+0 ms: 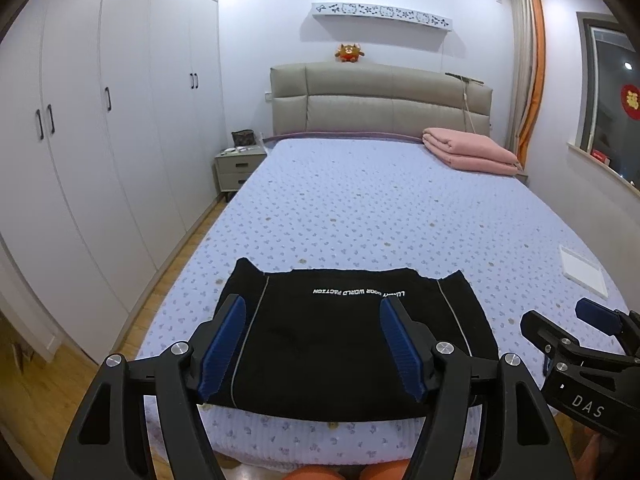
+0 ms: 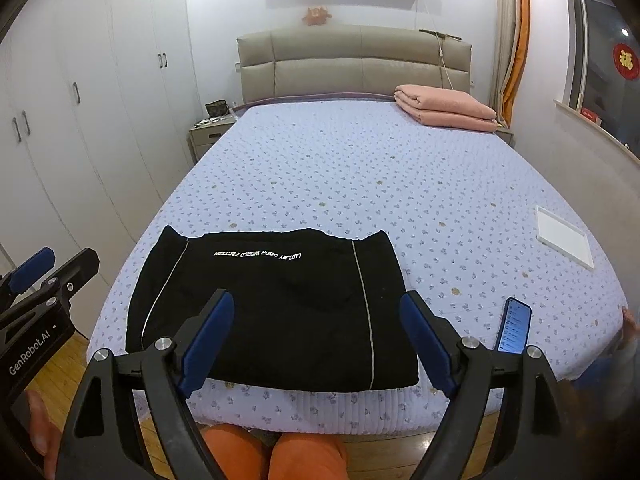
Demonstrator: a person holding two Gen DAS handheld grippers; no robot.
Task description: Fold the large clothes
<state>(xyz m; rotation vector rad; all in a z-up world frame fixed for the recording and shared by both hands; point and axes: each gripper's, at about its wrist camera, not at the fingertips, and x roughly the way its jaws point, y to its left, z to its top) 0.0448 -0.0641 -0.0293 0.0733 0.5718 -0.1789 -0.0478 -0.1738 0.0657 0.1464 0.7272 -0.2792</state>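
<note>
A black garment (image 2: 272, 304), folded into a flat rectangle with white lettering and thin pale stripes, lies at the near edge of the bed (image 2: 360, 168), its printed side up. The left gripper (image 1: 312, 344) hangs above it with its blue pads spread wide, holding nothing. The right gripper (image 2: 316, 344) hovers just beside it, equally wide and empty. A phone (image 2: 514, 326) with a lit screen rests to the garment's right, a folded pink blanket (image 2: 444, 110) near the headboard (image 2: 352, 64).
</note>
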